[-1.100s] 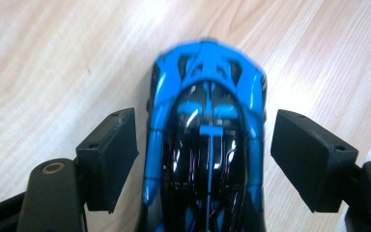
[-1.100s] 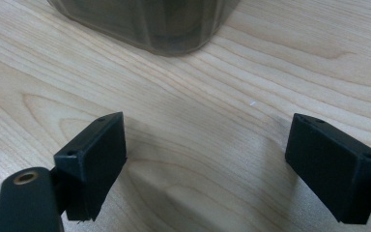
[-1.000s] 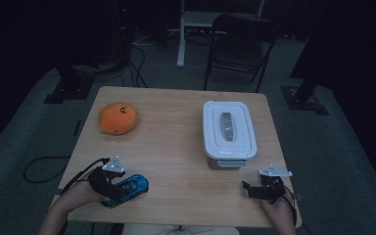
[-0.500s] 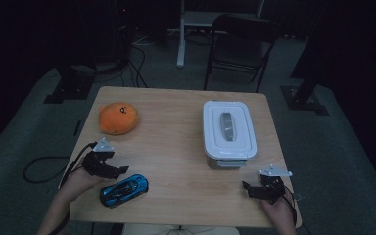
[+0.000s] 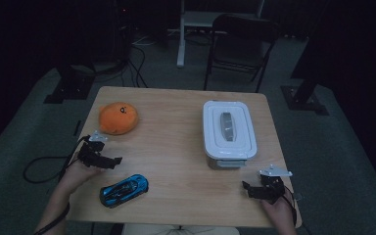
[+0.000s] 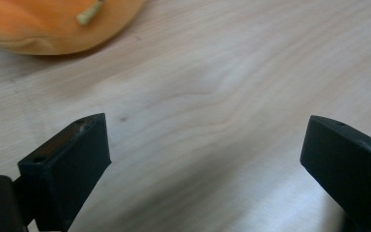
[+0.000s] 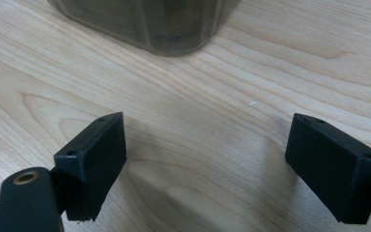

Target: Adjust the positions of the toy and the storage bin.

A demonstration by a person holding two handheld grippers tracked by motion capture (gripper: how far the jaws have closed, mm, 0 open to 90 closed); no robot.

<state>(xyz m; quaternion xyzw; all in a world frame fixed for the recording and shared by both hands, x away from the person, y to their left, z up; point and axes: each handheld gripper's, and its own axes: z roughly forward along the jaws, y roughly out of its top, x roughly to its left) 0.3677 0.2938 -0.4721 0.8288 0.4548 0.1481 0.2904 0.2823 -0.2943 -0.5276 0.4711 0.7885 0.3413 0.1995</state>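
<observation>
The toy car (image 5: 124, 190) lies near the table's (image 5: 176, 147) front left edge in the high view, long axis slanting up to the right, just in front and right of the left gripper (image 5: 108, 160); the right gripper (image 5: 248, 189) sits well apart. In the left gripper view, the jaws have just been opening, nothing between them, an orange plush toy (image 6: 53, 24) ahead. In the right gripper view, jaws gape before a lidded box (image 7: 145, 24).

The blue toy car (image 5: 124, 190) has been released; the left gripper (image 5: 113, 161), jaws just opened wide, was drawn away toward the orange plush (image 5: 118, 118).
</observation>
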